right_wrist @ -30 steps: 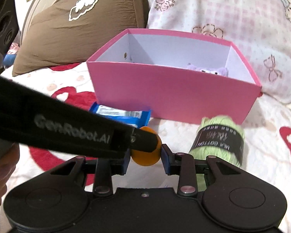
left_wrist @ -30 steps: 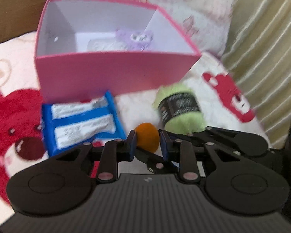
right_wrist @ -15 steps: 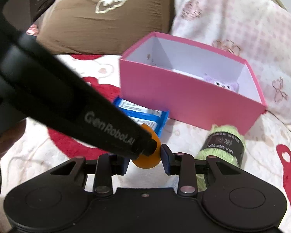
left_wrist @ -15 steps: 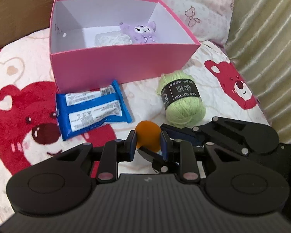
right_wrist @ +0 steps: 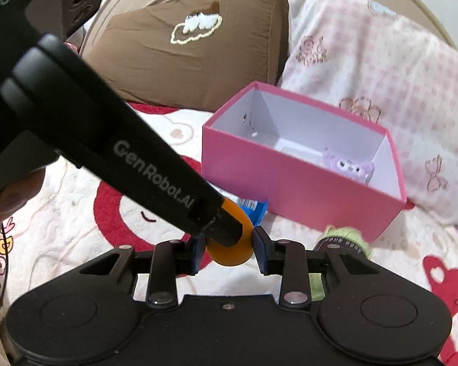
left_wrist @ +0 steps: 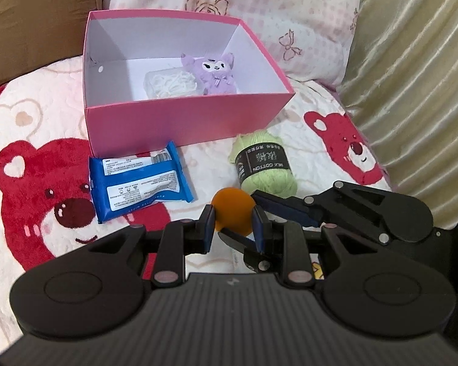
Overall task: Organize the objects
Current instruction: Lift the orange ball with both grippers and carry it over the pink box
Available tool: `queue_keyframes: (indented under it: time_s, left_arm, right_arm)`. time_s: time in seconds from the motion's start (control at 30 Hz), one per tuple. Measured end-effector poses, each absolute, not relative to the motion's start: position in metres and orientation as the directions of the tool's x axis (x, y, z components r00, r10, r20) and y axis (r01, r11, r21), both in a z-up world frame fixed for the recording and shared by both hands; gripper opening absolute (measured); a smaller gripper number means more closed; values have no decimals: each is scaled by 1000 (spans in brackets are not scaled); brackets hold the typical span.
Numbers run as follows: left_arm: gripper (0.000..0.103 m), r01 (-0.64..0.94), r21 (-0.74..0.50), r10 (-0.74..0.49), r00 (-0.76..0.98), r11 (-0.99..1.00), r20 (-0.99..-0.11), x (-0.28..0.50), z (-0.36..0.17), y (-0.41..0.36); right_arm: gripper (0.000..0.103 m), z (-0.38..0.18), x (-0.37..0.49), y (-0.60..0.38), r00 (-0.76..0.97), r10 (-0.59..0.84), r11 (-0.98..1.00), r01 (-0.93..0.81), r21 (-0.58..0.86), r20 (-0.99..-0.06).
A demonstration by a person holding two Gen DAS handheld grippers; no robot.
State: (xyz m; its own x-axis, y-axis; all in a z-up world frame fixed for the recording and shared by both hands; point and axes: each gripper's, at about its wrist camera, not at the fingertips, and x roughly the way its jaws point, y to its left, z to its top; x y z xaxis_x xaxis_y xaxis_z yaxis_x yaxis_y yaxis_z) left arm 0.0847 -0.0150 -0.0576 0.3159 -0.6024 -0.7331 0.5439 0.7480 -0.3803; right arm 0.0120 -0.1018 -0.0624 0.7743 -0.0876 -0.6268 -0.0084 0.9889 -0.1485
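done: plush (left_wrist: 214, 73) and white packet (left_wrist: 171, 84) in pink box (left_wrist: 183, 122) | now: orange ball (left_wrist: 233, 210) clamped by both left gripper (left_wrist: 233, 231) and right gripper (right_wrist: 229, 248), above the blanket (left_wrist: 30, 122), short of box | left: ball, blue pack (left_wrist: 139, 181), yarn (left_wrist: 264, 164)

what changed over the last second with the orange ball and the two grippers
Both grippers, left and right, lifted the orange ball together, so the pink box interior now shows more. Both stay clamped on the ball. Yarn, blue packet and box unmoved.
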Motion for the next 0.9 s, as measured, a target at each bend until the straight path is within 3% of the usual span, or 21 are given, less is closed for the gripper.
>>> queue_keyframes:
  time_s: [0.23,0.9]
  left_arm:
    - [25,567,-379,-621,324,731,-714,86,-34,-19]
    - [25,588,-407,-668,333,699,-666,142,19,-22]
  right_arm:
    - [38,-41,10,-103,790,-105,978,-27,-206,-604]
    - [38,13,53,-137,818,-77,986,-24,-167,-570]
